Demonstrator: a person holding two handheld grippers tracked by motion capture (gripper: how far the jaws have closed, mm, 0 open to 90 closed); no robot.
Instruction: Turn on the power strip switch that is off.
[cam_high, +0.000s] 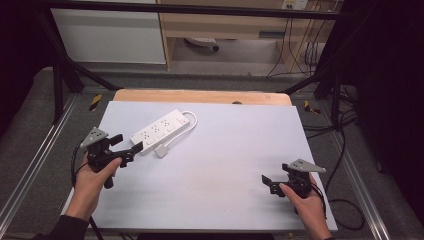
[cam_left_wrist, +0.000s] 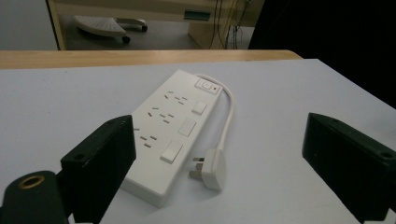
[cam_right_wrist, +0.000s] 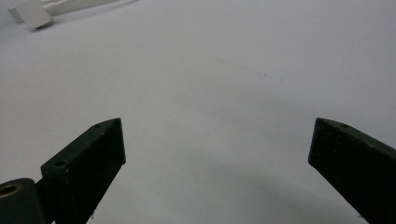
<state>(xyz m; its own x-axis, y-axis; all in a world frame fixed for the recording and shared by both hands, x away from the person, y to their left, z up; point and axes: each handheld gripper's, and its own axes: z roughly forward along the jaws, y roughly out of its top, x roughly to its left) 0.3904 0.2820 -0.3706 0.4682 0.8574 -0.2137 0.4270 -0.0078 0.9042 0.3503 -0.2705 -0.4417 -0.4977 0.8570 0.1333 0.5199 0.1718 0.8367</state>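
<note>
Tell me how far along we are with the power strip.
Nothing looks done yet: the power strip lies flat on the table, its plug loose beside it. In hand: the left gripper, jaws open, sits just short of the strip's near end. The right gripper waits open, apart. Gripping the strip remains.

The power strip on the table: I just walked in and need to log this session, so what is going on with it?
A person holds a gripper in each hand over a grey table. The left gripper, jaws open, points at the near end of the white power strip, close to it but not gripping it. The strip's cable loops round to its plug, lying beside it. The right gripper, also open, sits apart over bare table.
</note>
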